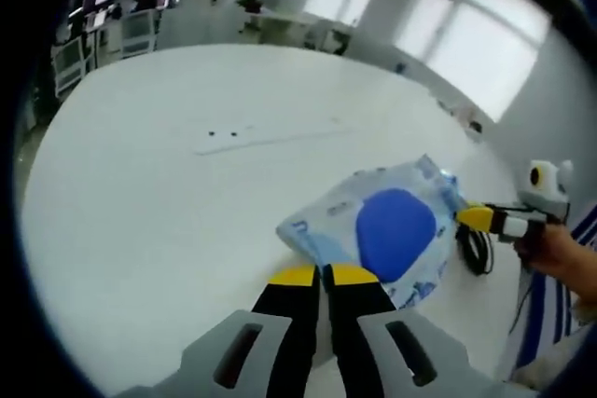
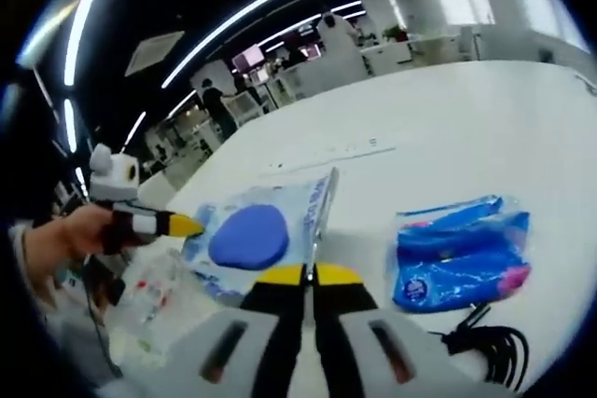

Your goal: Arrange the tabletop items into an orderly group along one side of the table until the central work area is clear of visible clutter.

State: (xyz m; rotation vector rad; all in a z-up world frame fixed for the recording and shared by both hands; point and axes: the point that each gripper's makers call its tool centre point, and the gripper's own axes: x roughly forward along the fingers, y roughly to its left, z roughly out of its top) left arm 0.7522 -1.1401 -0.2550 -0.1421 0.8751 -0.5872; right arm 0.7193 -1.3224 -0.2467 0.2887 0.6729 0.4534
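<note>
The landmark is a flat, crinkled clear-plastic packet printed pale blue, with a rounded deep-blue pad showing through it (image 1: 396,230) (image 2: 254,235); it lies on the smooth white table (image 1: 149,184) (image 2: 466,128). In the left gripper view, the left gripper (image 1: 324,276) hangs just short of the packet's near edge, its yellow-tipped black jaws pressed together with nothing seen between them. At the packet's far side the right gripper (image 1: 471,218) comes in, its yellow tips against the packet's edge, held by a hand (image 1: 560,253).

In the right gripper view, the right gripper (image 2: 309,275) has its jaws narrowed on the packet's thin edge — that edge stands up from the tips as a slim vertical line. On the packet's other side the left gripper (image 2: 182,225) points its yellow tips at the wrapper, just beside it; whether they touch is unclear.

Beyond the packet, apart from it, lies a puffy glossy blue pouch with pink showing inside (image 2: 462,253), and near that a coil of black cable (image 2: 490,342) (image 1: 478,249). Close against the packet sits a clear plastic bag with small red marks (image 2: 154,300) — soft and wrinkled.
</note>
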